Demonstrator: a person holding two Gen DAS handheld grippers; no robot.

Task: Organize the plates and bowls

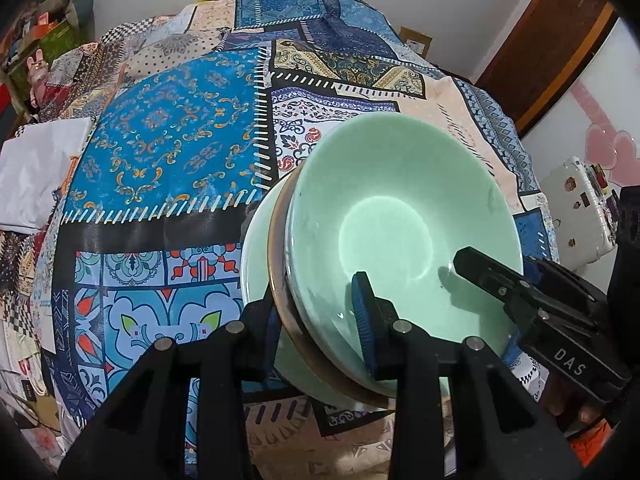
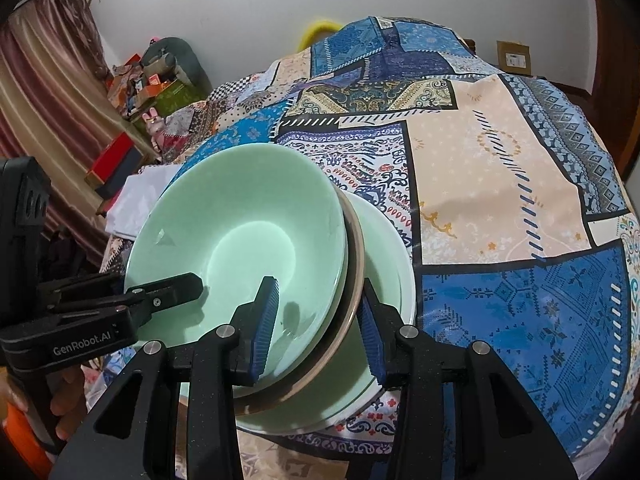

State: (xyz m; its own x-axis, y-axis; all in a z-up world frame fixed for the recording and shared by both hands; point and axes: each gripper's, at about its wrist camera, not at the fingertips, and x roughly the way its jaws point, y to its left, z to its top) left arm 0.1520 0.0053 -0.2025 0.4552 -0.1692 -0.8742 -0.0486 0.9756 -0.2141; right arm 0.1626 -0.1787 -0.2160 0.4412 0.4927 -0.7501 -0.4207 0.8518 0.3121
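A stack of pale green dishes sits on the patchwork tablecloth [image 1: 168,136]: a green bowl [image 1: 400,216] on top, a brown-rimmed dish [image 1: 276,248] under it, and a wider green plate [image 1: 252,248] at the bottom. My left gripper [image 1: 316,312] straddles the stack's near-left rim, one finger inside the bowl, one outside. My right gripper [image 2: 316,320] straddles the near-right rim of the bowl [image 2: 240,240] the same way, over the plate [image 2: 392,264]. I cannot tell whether either pair of pads presses the rim. Each gripper shows in the other's view.
A folded white cloth [image 1: 40,176] lies at the table's left edge. A white case [image 1: 576,208] sits off the right side. Boxes and clutter [image 2: 152,84] stand beyond the far left. The tablecloth [image 2: 500,200] spreads right of the stack.
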